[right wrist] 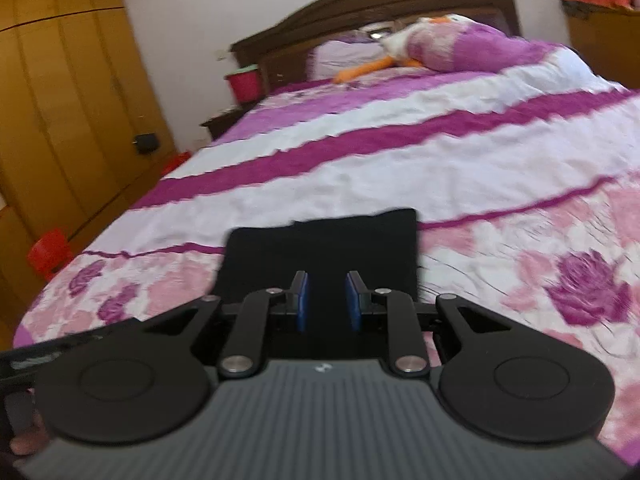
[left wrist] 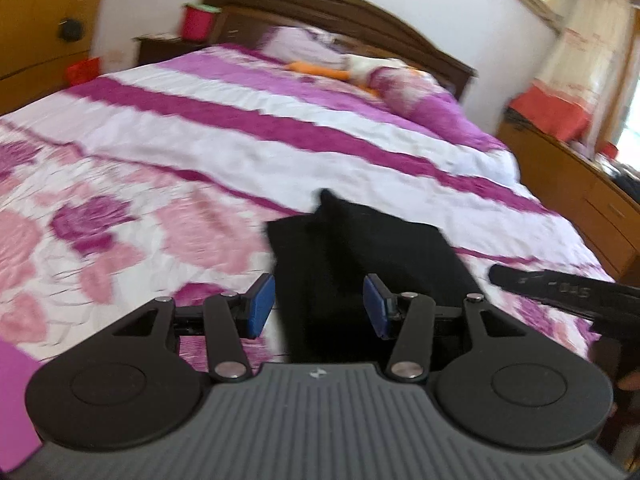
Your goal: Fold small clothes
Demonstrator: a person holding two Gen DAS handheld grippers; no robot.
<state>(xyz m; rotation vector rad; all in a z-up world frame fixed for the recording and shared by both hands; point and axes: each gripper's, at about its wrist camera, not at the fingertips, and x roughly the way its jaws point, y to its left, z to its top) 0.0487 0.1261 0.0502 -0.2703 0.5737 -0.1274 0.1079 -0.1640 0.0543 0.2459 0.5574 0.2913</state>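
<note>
Left gripper [left wrist: 318, 306] stands half open and right gripper [right wrist: 327, 300] narrowly parted, neither pinching the black garment [left wrist: 360, 248] lying part-folded on the floral bedspread [left wrist: 120, 220]; recommend flattening the raised corner before creasing.

A home bedroom: beyond the fingers lies a bed [left wrist: 248, 128] under a purple flowered cover, with a dark wooden headboard [left wrist: 344, 12], a nightstand [left wrist: 160, 48] and wooden wardrobes [right wrist: 64, 92] off to the left.

A bed [left wrist: 280, 128] in pink-and-white floral cover carries a black folded garment [right wrist: 320, 248] and pillows [left wrist: 400, 84].
</note>
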